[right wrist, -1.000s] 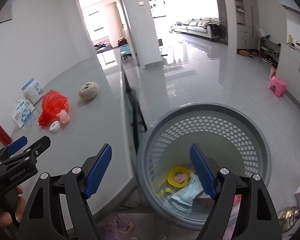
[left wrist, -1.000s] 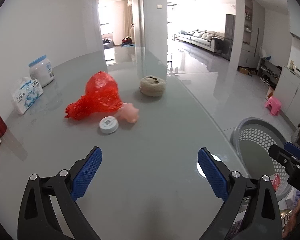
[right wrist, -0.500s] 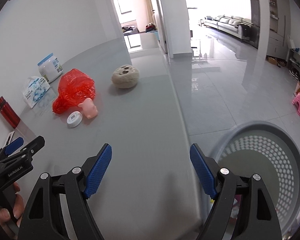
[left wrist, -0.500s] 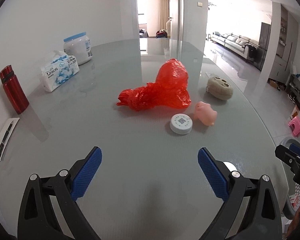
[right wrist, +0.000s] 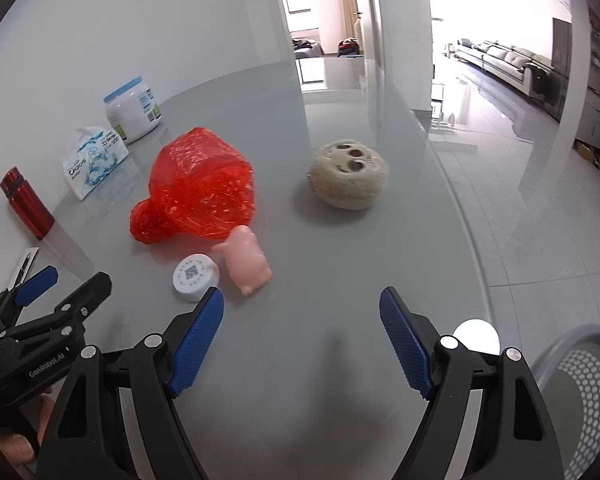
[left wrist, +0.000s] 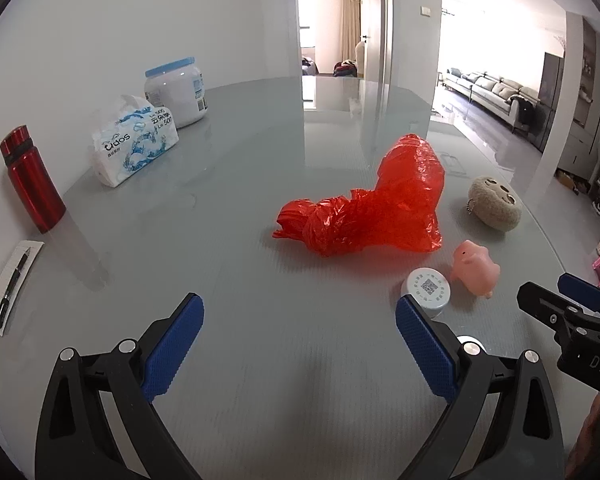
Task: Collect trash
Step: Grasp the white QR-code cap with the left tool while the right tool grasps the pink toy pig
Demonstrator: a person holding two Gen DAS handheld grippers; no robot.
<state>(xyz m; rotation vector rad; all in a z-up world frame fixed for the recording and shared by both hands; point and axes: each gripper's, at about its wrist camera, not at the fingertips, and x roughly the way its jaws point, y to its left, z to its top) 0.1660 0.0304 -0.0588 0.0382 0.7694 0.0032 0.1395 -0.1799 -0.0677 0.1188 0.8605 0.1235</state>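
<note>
Nearest in the left wrist view, the left gripper stands wide open over the glossy grey tabletop, with nothing between its blue ribbed pads. The right gripper is likewise spread wide and empty, hanging over the table's near right edge; low at the right beside it shows the rim of the grey perforated plastic waste basket on the floor.

Just beyond the left gripper's right pad lies a small round white cap with a printed code, and touching or just beside it on the right a soft pink pig-shaped toy. Farther in, ahead of both sets of jaws and well clear of them, the crumpled red plastic bag lies mid-table. To its right rests a beige round fuzzy plush with dark holes.

Far left, along the wall, stand a red metal bottle, a white-and-blue tissue pack and a white jar with a blue lid.
</note>
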